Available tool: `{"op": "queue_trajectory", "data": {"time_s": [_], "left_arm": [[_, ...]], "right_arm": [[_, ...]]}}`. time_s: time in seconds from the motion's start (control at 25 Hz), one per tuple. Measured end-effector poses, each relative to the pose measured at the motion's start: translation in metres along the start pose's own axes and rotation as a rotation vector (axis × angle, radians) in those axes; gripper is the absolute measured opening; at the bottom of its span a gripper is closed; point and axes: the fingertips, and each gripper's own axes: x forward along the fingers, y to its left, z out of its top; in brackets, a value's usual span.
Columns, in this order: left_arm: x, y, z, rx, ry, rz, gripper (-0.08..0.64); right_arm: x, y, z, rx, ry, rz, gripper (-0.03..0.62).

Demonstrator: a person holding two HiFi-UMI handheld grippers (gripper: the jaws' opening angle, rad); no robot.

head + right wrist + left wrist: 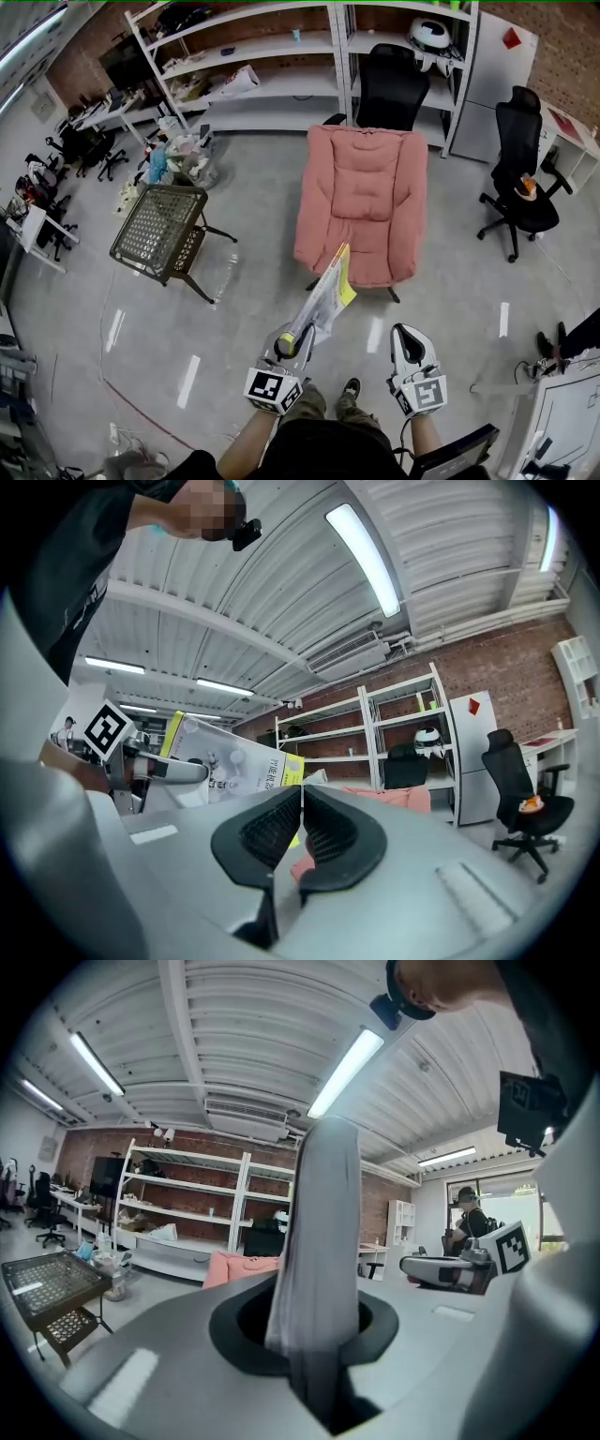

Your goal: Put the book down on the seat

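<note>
Pinching the book (328,292) in my left gripper (284,345) jaws, right gripper (406,345) jaws pressed together and empty; the pink seat (361,234) lies well ahead of both, book not yet down.

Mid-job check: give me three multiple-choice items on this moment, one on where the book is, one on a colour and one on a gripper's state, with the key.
1. Where is the book relative to the armchair?
A. Lying on its seat.
B. Held in the left gripper, short of it.
C. On the floor behind it.
2. What colour is the armchair?
A. Blue.
B. Green.
C. Pink.
3. How does the right gripper stand?
A. Shut, empty.
B. Wide open.
C. Shut on the book.
Key: 1 B, the left gripper clamps the book's near end in the air; 2 C, its cushions are pink; 3 A, its pads meet with nothing between.
</note>
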Motion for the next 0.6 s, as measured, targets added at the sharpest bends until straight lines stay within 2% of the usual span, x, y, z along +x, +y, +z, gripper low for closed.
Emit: {"op": "queue_trajectory", "data": {"time_s": [0.32, 0.6], "left_arm": [[0.052, 0.018, 0.004, -0.006, 0.057, -0.064, 0.067], [0.103, 0.050, 0.004, -0.001, 0.086, -0.223, 0.067]], "right_arm": [[0.042, -0.038, -0.012, 0.025, 0.040, -0.008, 0.021], [0.111, -0.048, -0.004, -0.024, 0.062, 0.009, 0.021]]}}
